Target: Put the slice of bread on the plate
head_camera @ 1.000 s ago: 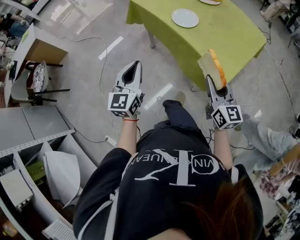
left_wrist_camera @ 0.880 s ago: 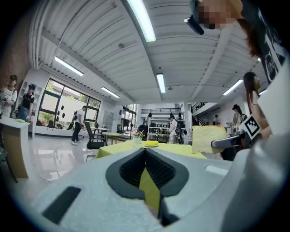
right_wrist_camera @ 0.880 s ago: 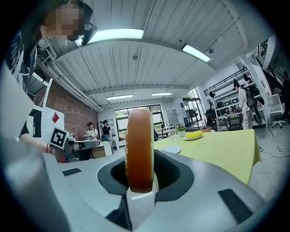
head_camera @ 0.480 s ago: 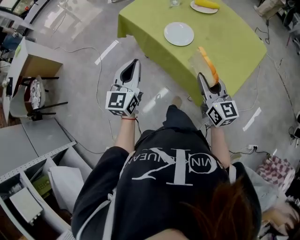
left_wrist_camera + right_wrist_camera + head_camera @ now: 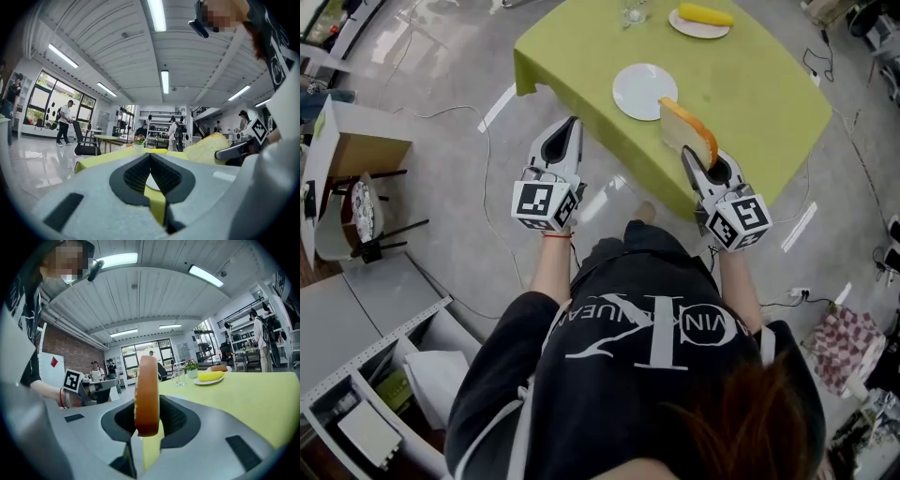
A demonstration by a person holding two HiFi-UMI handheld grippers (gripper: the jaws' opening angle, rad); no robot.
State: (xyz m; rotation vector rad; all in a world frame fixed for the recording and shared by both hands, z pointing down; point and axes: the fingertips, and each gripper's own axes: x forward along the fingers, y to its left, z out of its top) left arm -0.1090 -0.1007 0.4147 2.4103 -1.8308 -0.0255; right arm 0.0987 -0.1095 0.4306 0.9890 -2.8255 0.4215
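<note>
My left tongs are closed on nothing, out over the floor. My right tongs pinch the slice of bread upright on its edge above the green bench's near side, close to the white plate.

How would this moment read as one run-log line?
right hand-held gripper: shut on bread slice | left hand-held gripper: shut, empty | plate: on green table, no bread yet

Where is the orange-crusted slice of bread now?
Head view, right side: the tan slice of bread stands on edge in the right gripper, above the green table's near edge, beside the round white plate.
</note>
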